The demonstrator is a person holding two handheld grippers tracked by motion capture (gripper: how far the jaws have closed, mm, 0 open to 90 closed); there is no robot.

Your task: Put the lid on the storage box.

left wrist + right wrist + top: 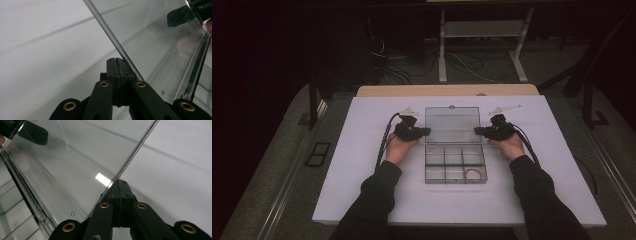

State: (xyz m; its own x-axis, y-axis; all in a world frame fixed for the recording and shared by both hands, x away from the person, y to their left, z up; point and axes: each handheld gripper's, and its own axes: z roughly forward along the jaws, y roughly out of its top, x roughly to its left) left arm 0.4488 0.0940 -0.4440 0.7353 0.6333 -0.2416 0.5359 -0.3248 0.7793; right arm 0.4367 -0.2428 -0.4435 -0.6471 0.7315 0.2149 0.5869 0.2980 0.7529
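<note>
Clear box lid flanked by two closed tongs

The clear rectangular plastic compartment box (455,163) lies mid-bench, its transparent lid (452,124) swung open toward twelve o'clock. The left tongs (427,131) sit closed at the lid's nine o'clock edge, the right tongs (477,131) closed at its three o'clock edge; both tips touch the rim without pinching it. Slick plastic may slide off the tips, dropping the lid, or uneven pushing may skid the box across the white bench (362,165) and jolt the thin red loop (475,174) in its five o'clock compartment.
</note>
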